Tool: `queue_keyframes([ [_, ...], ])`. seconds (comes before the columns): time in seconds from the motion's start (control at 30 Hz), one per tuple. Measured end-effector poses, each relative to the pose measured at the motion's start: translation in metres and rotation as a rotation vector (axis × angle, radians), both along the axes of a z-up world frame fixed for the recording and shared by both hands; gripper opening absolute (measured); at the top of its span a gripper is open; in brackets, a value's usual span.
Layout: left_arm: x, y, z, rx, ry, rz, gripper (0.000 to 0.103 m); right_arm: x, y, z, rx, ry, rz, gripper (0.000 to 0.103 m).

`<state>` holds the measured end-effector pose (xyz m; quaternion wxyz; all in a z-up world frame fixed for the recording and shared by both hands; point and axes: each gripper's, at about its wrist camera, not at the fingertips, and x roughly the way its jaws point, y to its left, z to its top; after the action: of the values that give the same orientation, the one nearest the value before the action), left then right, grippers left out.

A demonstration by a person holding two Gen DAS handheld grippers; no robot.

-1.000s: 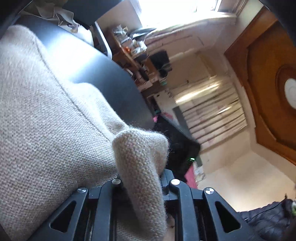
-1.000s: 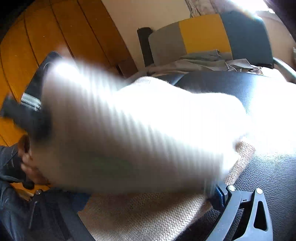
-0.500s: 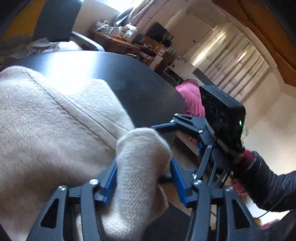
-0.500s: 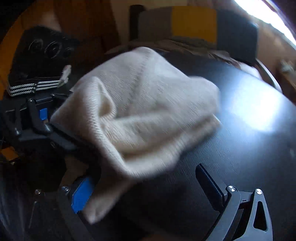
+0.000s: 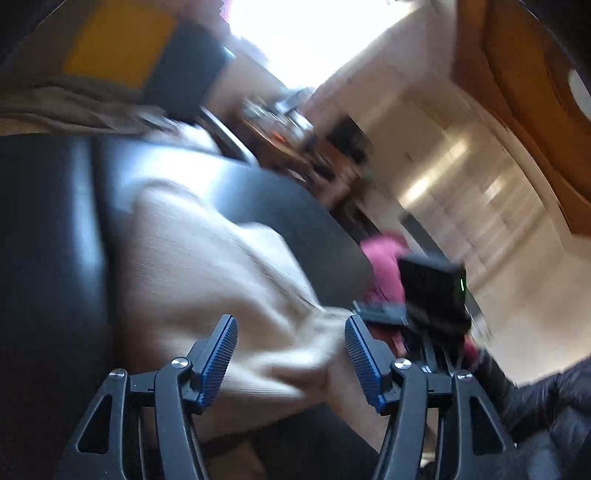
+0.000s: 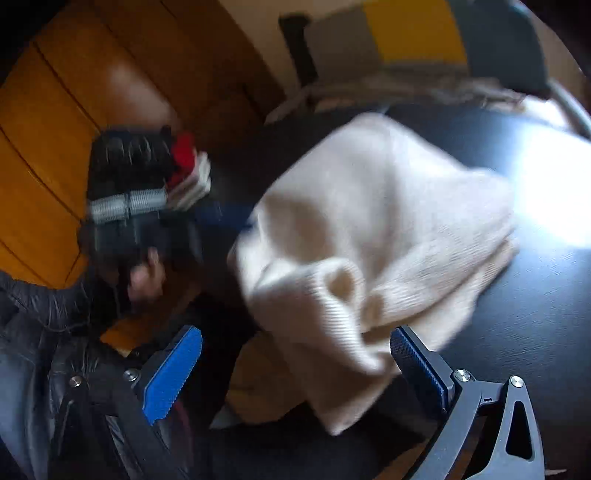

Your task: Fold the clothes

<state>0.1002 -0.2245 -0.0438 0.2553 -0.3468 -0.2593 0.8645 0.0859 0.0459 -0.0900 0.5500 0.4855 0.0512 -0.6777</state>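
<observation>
A cream knit sweater (image 5: 207, 266) lies bunched on the black table (image 5: 48, 258), with a thick fold hanging over the near edge. My left gripper (image 5: 290, 319) has drawn back from it. Its jaws are opening; the fold shows between the blue pads (image 5: 218, 358), which do not press on it. In the right wrist view the sweater (image 6: 388, 206) is a rumpled heap on the table (image 6: 535, 314). My right gripper (image 6: 297, 330) is open just short of the hanging fold, holding nothing. Each gripper shows in the other's view: right gripper (image 5: 432, 291), left gripper (image 6: 133, 192).
A chair with a grey, yellow and blue back (image 6: 406, 33) stands behind the table with a heap of clothes (image 6: 424, 88) on it. A pink garment (image 5: 384, 254) lies beyond the table's right edge. Dark jacket sleeves (image 6: 29, 332) are close by. A cluttered desk (image 5: 288, 125) stands far back.
The left gripper, shut on the sweater's fold a second ago, has opened and pulled back and up. The right gripper has also drawn back, leaving the sweater on the table.
</observation>
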Motion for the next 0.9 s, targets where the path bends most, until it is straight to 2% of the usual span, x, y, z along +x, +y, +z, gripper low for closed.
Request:
queue_keyframes([
  [0.1, -0.006, -0.022, -0.009, -0.022, -0.011, 0.072, 0.064, 0.006, -0.001, -0.008, -0.022, -0.066, 0.013, 0.103],
  [0.17, -0.018, -0.018, -0.013, -0.007, -0.02, 0.083, 0.064, 0.01, -0.002, -0.016, -0.044, -0.11, 0.012, 0.103],
  [0.3, -0.033, -0.013, -0.023, 0.039, -0.012, 0.062, 0.064, 0.009, -0.017, -0.027, -0.144, -0.253, 0.028, 0.103],
  [0.4, -0.055, 0.007, -0.044, 0.006, -0.04, 0.032, 0.064, 0.017, -0.01, -0.035, -0.231, -0.393, 0.072, 0.103],
  [0.43, -0.056, 0.01, -0.05, -0.003, -0.044, 0.023, 0.064, 0.02, -0.001, -0.043, -0.203, -0.409, 0.059, 0.103],
  [0.5, -0.058, 0.016, -0.061, -0.015, -0.048, 0.007, 0.064, 0.026, 0.019, -0.061, -0.1, -0.414, 0.004, 0.103],
  [0.53, -0.057, 0.016, -0.062, -0.002, -0.037, 0.007, 0.064, 0.028, 0.031, -0.066, -0.086, -0.422, -0.026, 0.101],
  [0.67, -0.054, 0.011, -0.066, 0.034, -0.042, 0.017, 0.064, 0.032, 0.076, -0.053, -0.144, -0.407, -0.16, 0.101],
  [0.8, -0.053, 0.006, -0.07, 0.066, -0.05, 0.019, 0.064, 0.021, 0.115, -0.021, -0.26, -0.308, -0.371, 0.101],
  [0.9, -0.052, 0.005, -0.072, 0.067, -0.052, 0.022, 0.064, 0.006, 0.126, -0.012, -0.325, -0.254, -0.502, 0.101],
])
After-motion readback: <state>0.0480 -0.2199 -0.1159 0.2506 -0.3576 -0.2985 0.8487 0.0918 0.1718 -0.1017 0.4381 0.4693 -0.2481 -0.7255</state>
